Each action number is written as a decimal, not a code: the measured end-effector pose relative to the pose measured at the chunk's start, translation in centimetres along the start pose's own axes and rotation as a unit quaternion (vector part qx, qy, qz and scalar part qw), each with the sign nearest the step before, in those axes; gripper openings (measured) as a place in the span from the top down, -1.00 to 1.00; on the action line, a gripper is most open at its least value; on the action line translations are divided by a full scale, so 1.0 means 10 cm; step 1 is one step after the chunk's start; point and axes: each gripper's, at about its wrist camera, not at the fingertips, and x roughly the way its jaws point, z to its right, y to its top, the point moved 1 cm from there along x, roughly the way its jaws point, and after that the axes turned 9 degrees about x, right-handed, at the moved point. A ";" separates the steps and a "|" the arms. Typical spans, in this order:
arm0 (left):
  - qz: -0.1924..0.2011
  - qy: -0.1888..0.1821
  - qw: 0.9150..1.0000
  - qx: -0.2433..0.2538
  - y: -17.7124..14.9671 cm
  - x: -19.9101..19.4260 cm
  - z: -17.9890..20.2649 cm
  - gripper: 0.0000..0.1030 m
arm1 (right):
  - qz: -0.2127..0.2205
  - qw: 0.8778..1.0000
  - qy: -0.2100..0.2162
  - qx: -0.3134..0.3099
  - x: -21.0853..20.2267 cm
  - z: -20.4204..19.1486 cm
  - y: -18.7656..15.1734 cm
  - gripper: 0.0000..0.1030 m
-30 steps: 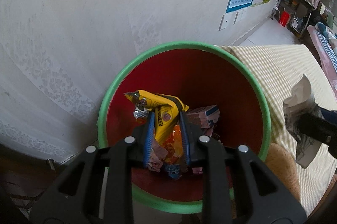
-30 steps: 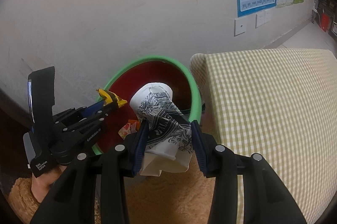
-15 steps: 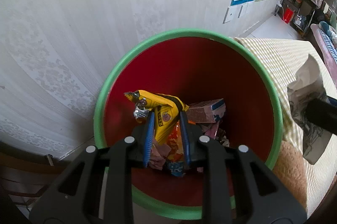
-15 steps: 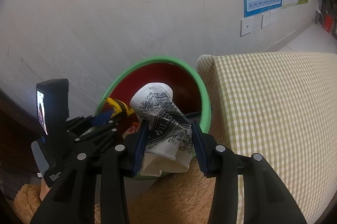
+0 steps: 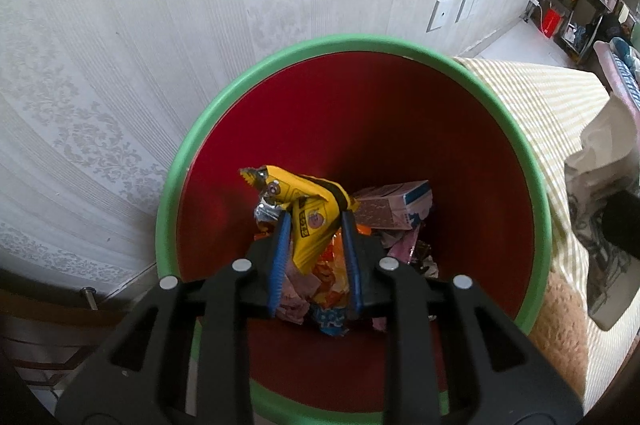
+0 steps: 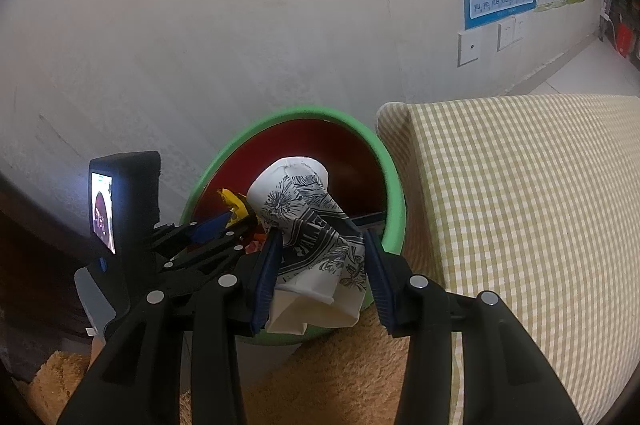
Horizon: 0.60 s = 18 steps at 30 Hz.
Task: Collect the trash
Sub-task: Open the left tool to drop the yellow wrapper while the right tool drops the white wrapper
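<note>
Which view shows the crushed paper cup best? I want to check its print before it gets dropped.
The right wrist view: the crushed paper cup sits centred between the right gripper's jaws, with its black print clear. The left wrist view shows only a dim, cropped part of it at the right edge, beside the bin.

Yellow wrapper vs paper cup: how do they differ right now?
The yellow wrapper is thin, crinkled foil; the paper cup is bulkier, white with black print, crushed. The wrapper, in the left gripper, hangs over the bin; the cup, in the right gripper, sits short of it. Both are clamped.
</note>
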 end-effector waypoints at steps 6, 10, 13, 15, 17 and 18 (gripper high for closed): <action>-0.006 0.001 1.000 0.002 0.01 0.06 0.02 0.35 | -0.002 1.000 0.001 0.002 0.00 0.01 -0.01 0.19; -0.005 0.003 1.000 -0.002 0.02 0.07 0.02 0.00 | -0.003 1.000 0.000 0.006 0.02 0.04 0.00 0.19; 0.002 0.010 1.000 -0.008 0.02 0.05 0.00 -0.29 | -0.003 1.000 -0.001 0.007 0.04 0.04 0.01 0.19; 0.001 0.007 1.000 -0.017 0.01 0.05 -0.04 -0.29 | -0.004 1.000 -0.001 0.006 0.04 0.04 0.00 0.19; 0.000 0.009 1.000 -0.021 0.01 0.04 -0.07 -0.29 | -0.004 1.000 0.000 0.007 0.05 0.04 0.00 0.19; 0.000 0.009 1.000 -0.021 0.01 0.04 -0.08 -0.29 | -0.004 1.000 0.000 0.007 0.05 0.03 0.00 0.19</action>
